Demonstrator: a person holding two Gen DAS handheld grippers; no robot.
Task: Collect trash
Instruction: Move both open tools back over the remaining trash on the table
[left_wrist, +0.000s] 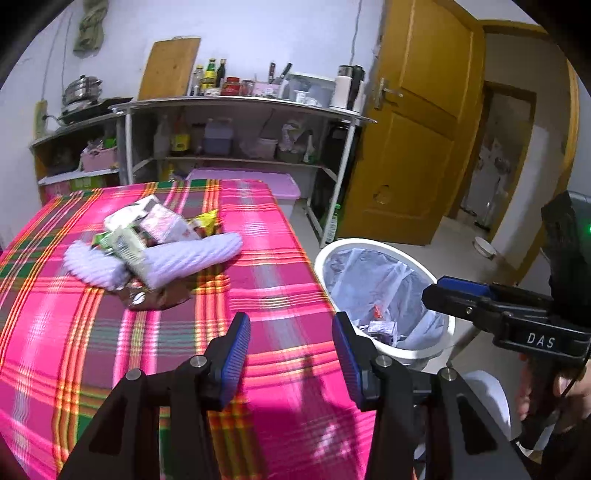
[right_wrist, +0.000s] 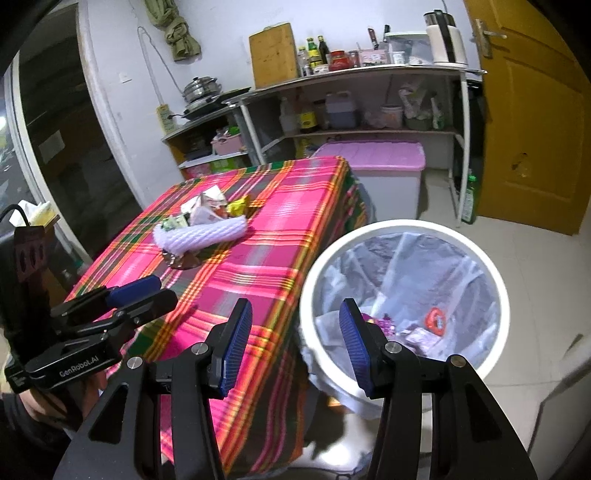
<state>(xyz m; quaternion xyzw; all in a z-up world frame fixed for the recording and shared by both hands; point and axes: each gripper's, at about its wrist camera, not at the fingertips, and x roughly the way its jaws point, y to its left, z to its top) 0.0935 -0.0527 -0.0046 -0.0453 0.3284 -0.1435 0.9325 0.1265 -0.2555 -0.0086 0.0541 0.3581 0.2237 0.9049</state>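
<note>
left gripper (left_wrist: 291, 354): jaws apart, empty, over near edge of plaid table (left_wrist: 92, 350) | trash pile (left_wrist: 147, 247): mid-table, well ahead and left of it; white foam sleeve (left_wrist: 195, 258) lies with its long axis left-right | right gripper (right_wrist: 295, 347): jaws apart, empty, at rim of bin (right_wrist: 495, 280), right of table.

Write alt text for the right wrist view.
The open, empty right gripper hangs over the table edge beside a white lined trash bin holding a few scraps. A trash pile sits on the pink plaid tablecloth; the left gripper shows at left.
</note>
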